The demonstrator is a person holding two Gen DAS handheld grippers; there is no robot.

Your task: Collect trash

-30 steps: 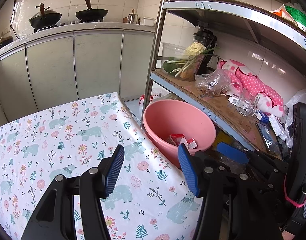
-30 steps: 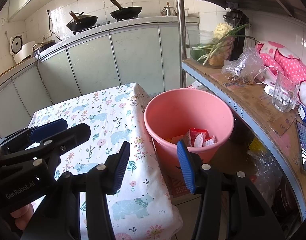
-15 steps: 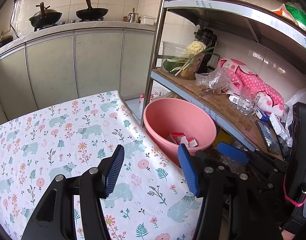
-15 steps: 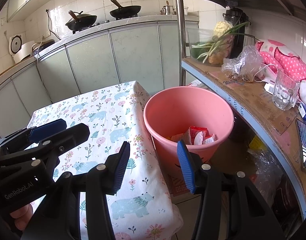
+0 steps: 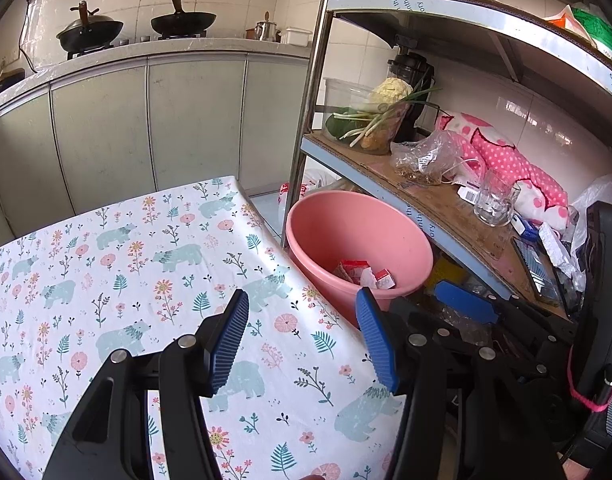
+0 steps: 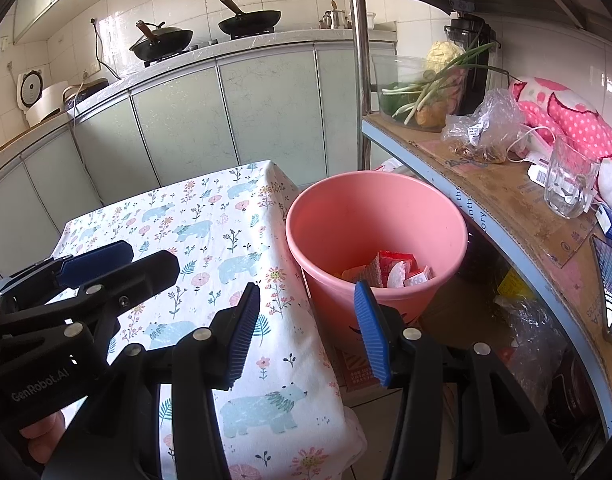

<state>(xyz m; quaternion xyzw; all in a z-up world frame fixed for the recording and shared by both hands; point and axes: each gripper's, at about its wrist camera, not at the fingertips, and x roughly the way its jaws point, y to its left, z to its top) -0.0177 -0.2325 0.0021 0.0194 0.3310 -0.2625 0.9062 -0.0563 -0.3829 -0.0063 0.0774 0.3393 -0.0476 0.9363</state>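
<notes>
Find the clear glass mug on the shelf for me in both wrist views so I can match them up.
Left wrist view: the glass mug stands right of centre, on the cardboard-lined shelf, in front of the pink polka-dot cushion.
Right wrist view: the glass mug stands near the right edge, on the same shelf.
Shared landmark: the pink bucket sits below and left of the mug in both.

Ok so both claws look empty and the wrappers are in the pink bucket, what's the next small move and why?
Probably draw both claws back and look over the table once more. The left claw and right claw stand open with nothing between their pads, the wrappers already lie in the pink bucket, and no trash shows on the visible part of the floral tablecloth.
</notes>
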